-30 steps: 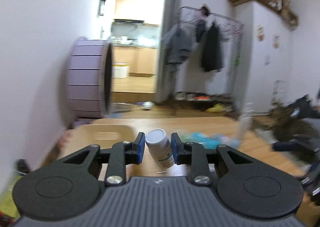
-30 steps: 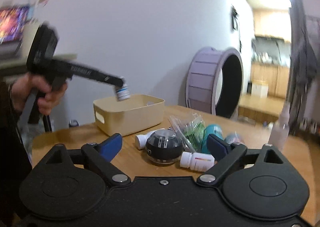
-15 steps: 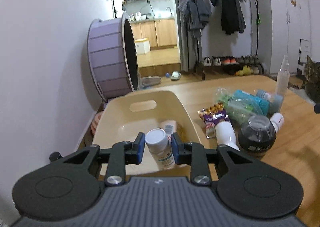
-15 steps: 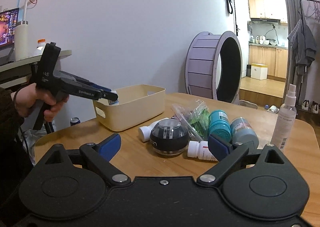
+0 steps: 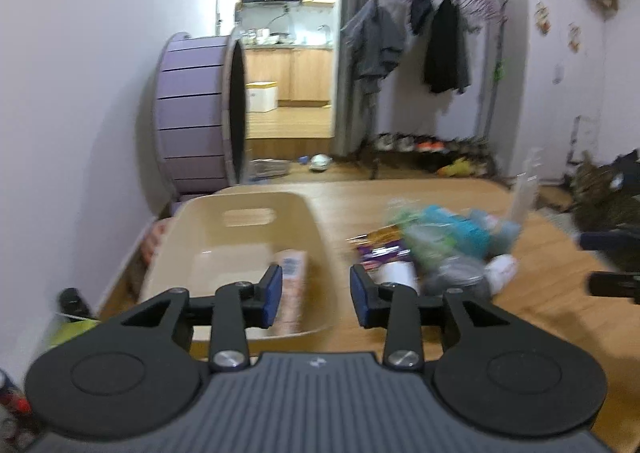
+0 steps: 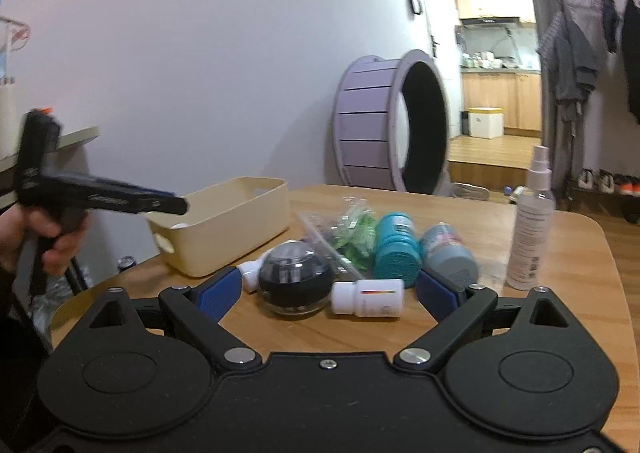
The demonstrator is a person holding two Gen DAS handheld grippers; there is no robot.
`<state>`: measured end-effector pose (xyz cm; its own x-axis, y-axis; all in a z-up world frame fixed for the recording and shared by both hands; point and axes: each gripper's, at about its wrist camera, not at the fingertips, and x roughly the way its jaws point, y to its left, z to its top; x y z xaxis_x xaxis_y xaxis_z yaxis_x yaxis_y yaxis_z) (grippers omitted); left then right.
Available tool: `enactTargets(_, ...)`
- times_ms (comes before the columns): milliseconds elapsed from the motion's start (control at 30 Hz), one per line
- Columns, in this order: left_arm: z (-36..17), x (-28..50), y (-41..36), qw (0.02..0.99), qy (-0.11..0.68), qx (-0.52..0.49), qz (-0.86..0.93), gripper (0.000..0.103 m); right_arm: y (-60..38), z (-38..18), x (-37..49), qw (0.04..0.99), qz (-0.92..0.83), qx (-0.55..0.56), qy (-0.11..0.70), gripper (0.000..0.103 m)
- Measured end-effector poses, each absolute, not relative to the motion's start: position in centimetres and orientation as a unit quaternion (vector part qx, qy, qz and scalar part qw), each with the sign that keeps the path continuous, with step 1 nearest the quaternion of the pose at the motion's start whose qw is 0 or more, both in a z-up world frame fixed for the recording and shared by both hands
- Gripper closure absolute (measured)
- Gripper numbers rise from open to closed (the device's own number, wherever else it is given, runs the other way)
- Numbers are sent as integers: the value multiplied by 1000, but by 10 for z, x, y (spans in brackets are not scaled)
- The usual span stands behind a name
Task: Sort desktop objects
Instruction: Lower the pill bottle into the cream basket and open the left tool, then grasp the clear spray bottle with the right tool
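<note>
A cream plastic bin (image 5: pixel 316 229) (image 6: pixel 240 221) stands at the table's left end. My left gripper (image 5: pixel 316 295) (image 6: pixel 176 206) is open and empty, hovering just above the bin's near end. A blurred bottle with a pale label (image 5: pixel 292 293) lies inside the bin. My right gripper (image 6: pixel 328 289) is open and empty, just short of a black-and-clear ball (image 6: pixel 295 280) and a lying white pill bottle (image 6: pixel 367 298). Behind them lie a teal jar (image 6: pixel 397 249), a blue-grey jar (image 6: pixel 450 253) and a clear bag of green packets (image 6: pixel 344 231).
A tall clear spray bottle (image 6: pixel 532 225) stands at the right of the wooden table (image 6: pixel 560 317). A purple snack packet (image 5: pixel 380 249) and another white bottle (image 6: pixel 250 273) lie beside the pile. A purple wheel (image 6: pixel 392 125) stands beyond the table's far edge.
My left gripper opened and let go of the white pill bottle over the bin, then lifted and swung a little right. My right gripper stayed open and edged closer to the pile.
</note>
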<state>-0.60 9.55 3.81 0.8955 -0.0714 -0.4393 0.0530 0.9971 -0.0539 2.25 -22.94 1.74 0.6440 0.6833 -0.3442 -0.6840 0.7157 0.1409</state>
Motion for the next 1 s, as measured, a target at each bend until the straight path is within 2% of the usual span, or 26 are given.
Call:
enactTargets(167, 36, -11, 66, 968, 226, -39, -100, 63, -234, 17, 31, 911, 364, 7, 194, 9)
enactTargets(467, 24, -15, 35, 960, 228, -43, -155, 62, -242, 21, 50, 929, 318, 0, 191, 9)
enactTargets(733, 29, -23, 34, 965, 194, -60, -167, 62, -255, 41, 79, 959, 240, -17, 148, 13)
enactTargets(833, 29, -21, 35, 968, 186, -65, -154, 62, -256, 44, 96, 964, 224, -22, 141, 19)
enactTargets(1000, 29, -22, 36, 971, 179, -66, -146, 62, -252, 37, 134, 966, 202, -33, 159, 41)
